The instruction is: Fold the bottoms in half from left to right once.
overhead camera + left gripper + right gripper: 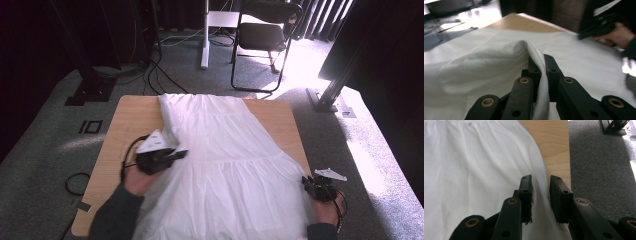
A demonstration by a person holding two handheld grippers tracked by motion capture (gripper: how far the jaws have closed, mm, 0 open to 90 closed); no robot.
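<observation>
Clearly the left claw (pixel 540 67) is pinched tight on a fold of the white skirt (pixel 225 165), with a ridge of cloth running up between its jaws and bunching into a soft hump just ahead of them. Seen from above, that left claw (pixel 162 157) sits over the garment's left edge, and the fabric it has lifted trails away from it toward the far corner of the desk (pixel 130 115). Off to its side, across the spread cloth, the right claw (pixel 540 195) stands at the garment's right hem with its jaws a little apart; the hem runs through the gap, but the pads do not press on it. Just beyond that claw the bare desk edge shows, then grey carpet (pixel 599 170).

The skirt otherwise lies flat, covering most of the desk, its near end hanging toward the person.

The risk, as I judge it, lies on the right side: with that hem unpinned, a pull from the left claw would likely drag the whole garment sideways instead of folding it, rumpling the tiers or sliding the cloth off the desk edge. A thin pinch on the left could also slip free mid-carry.
</observation>
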